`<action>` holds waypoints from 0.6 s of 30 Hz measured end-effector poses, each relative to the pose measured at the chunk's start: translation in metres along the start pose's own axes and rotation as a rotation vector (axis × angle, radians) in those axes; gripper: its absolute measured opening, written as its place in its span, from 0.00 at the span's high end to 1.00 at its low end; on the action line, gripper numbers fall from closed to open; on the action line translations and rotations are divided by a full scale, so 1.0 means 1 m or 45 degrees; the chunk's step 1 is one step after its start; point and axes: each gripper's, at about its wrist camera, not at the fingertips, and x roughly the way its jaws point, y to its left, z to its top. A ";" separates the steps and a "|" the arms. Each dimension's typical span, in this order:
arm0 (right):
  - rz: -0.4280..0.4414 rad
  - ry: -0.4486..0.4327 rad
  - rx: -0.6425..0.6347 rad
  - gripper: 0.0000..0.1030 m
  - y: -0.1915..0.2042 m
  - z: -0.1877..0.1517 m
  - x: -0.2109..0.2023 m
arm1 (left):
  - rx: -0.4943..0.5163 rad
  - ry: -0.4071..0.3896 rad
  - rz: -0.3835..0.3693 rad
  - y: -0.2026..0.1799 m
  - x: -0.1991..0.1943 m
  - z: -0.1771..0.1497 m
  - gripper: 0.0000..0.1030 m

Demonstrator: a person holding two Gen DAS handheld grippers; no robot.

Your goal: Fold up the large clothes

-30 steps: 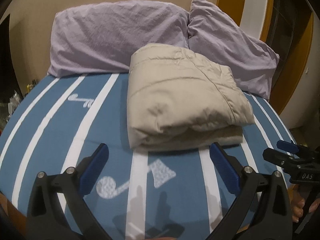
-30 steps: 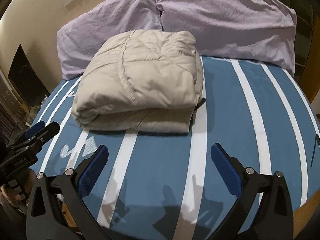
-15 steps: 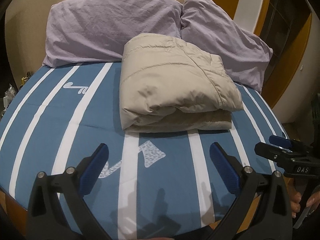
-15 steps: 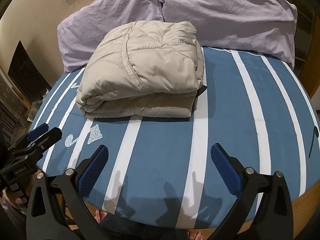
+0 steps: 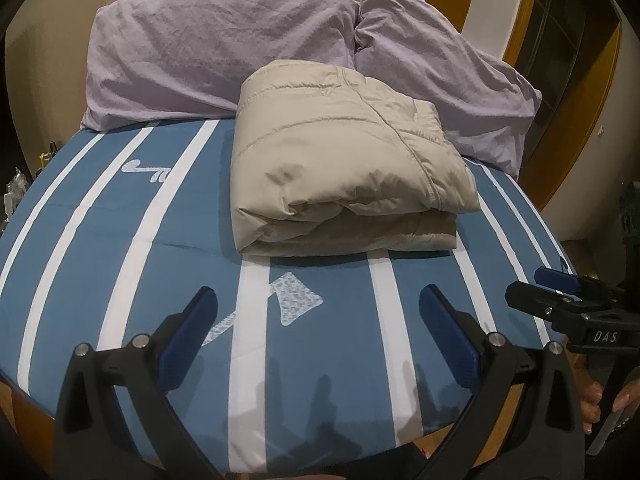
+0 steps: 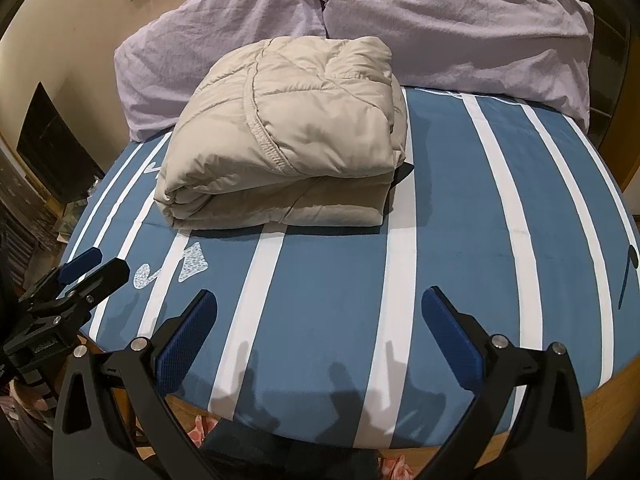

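A beige quilted garment (image 5: 344, 160), folded into a thick square bundle, is seen lying on the blue, white-striped bedsheet (image 5: 120, 248), its far edge against two lilac pillows (image 5: 224, 44). The left gripper (image 5: 318, 316) and right gripper (image 6: 320, 318) are held over the near bed edge, jaws spread, empty. "DAS" is read on the right gripper's body.

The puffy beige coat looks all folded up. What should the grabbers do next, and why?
Probably just draw both away. The beige coat lies in a neat folded bundle on the striped bed, and the left gripper and right gripper are open, empty, apart from it.
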 end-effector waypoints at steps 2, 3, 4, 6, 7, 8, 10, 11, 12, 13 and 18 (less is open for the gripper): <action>0.002 -0.001 0.000 0.01 0.001 0.000 0.000 | 0.003 0.002 -0.001 -0.001 0.000 0.000 0.02; 0.003 0.000 -0.001 0.01 0.001 0.000 -0.001 | 0.003 0.001 0.000 -0.001 0.000 0.000 0.02; 0.003 0.001 -0.001 0.01 0.002 0.000 0.000 | 0.002 0.001 -0.002 -0.001 0.000 0.000 0.02; 0.005 0.001 -0.003 0.01 0.002 -0.001 -0.001 | 0.004 0.001 -0.002 -0.002 0.000 -0.001 0.02; 0.004 0.001 -0.002 0.01 0.003 -0.001 -0.001 | 0.004 0.001 -0.001 -0.002 0.000 -0.001 0.02; 0.004 0.001 -0.002 0.01 0.002 -0.001 -0.001 | 0.003 0.001 -0.002 -0.002 0.000 -0.001 0.02; 0.003 0.002 -0.001 0.01 0.002 -0.001 -0.001 | 0.003 0.003 -0.005 -0.002 0.000 -0.001 0.02; 0.002 0.002 0.000 0.01 0.002 -0.002 -0.001 | 0.002 0.005 -0.011 -0.003 0.000 -0.001 0.02; 0.003 0.002 0.001 0.01 0.002 -0.002 -0.002 | -0.001 0.009 -0.022 -0.003 0.000 -0.002 0.02; 0.004 0.002 0.001 0.01 0.002 -0.002 -0.002 | -0.002 0.011 -0.027 -0.004 0.000 -0.002 0.02; 0.006 -0.002 0.004 0.01 0.000 -0.003 -0.004 | 0.004 0.012 -0.050 -0.008 -0.002 -0.003 0.02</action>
